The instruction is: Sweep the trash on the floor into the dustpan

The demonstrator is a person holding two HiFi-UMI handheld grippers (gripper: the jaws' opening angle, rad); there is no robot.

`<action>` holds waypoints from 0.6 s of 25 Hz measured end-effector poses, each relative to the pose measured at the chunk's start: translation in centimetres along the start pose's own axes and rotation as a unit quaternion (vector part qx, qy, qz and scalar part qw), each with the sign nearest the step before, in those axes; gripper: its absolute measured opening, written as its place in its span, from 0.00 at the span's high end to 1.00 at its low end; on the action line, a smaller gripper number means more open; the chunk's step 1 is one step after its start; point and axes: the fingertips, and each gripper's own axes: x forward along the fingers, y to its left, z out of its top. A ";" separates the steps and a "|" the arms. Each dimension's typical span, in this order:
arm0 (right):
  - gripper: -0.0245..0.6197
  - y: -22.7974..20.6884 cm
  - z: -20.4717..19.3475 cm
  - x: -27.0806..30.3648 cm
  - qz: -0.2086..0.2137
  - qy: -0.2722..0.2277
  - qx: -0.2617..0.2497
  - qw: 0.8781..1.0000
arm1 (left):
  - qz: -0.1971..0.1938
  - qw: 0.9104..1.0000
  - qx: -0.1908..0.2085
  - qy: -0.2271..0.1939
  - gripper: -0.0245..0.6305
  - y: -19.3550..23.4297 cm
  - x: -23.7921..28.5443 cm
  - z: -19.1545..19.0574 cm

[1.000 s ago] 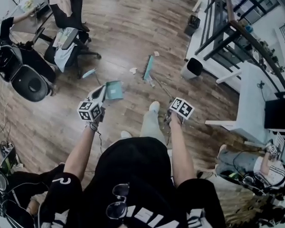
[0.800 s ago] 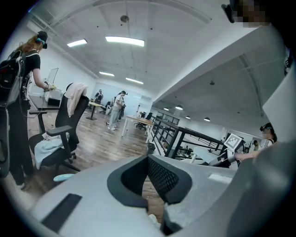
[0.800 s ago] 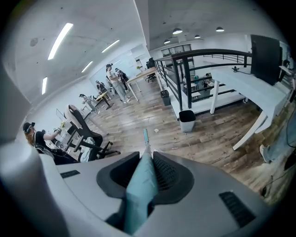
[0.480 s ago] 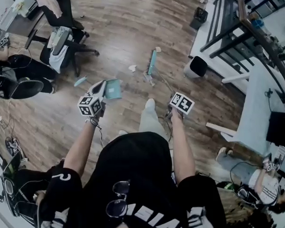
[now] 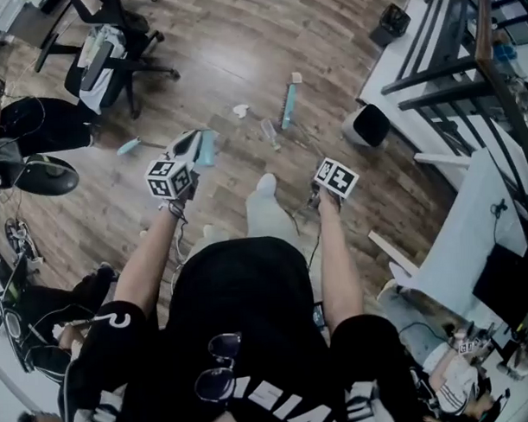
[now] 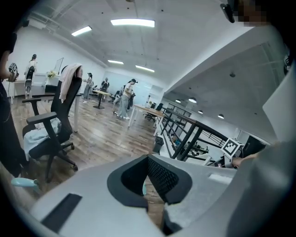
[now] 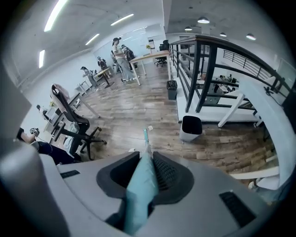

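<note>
Room: open office with a brown wood-plank floor (image 5: 232, 42), seen from above the person's head.
Person: black printed T-shirt (image 5: 242, 319), both bare forearms stretched forward, one pale shoe (image 5: 264, 184) set ahead between them.
Left gripper (image 6: 148, 181): held out on the left with its marker cube on top. The jaws are pressed close together on a thin teal edge, and only a sliver of it shows between the pads.
Dustpan (image 5: 206, 147): teal, sticking out from the front of the left gripper and turned edge-on. Whether it touches the floor cannot be told.
Right gripper (image 7: 146, 175): held out on the right, jaws clamped on the teal broom handle, which runs forward out of them.
Broom (image 5: 287, 105): long handle slanting down to a narrow teal brush head on the floor, ahead of the right gripper.
Trash: crumpled white scrap (image 5: 241, 110) just left of the brush head. A smaller pale scrap (image 5: 296, 77) lies at the head's far end. A clear bottle-like item (image 5: 268, 132) lies between dustpan and brush, too blurred to be sure of.
Pale teal object (image 5: 128, 146): on the floor left of the dustpan, near the chair.
Waste bin (image 5: 367, 124): white with a dark inside, right of the brush head, beside a black railing (image 5: 440, 65).
Office chair (image 5: 103, 56): black, draped with pale cloth, far left.
Far end: desks and several standing people, small in the gripper views.
</note>
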 end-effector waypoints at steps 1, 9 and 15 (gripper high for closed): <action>0.83 -0.3 0.5 1.0 0.002 0.004 -0.006 1.000 | 0.001 1.000 -0.001 0.001 0.97 -0.2 1.0 0.0; 0.83 -0.5 2.0 7.5 0.009 0.029 -0.076 0.997 | 0.020 0.999 -0.023 0.013 0.97 -0.8 5.2 -1.2; 0.83 0.1 -0.6 11.5 0.013 0.056 -0.107 0.993 | 0.027 0.999 -0.040 0.020 0.97 -0.9 6.1 -3.3</action>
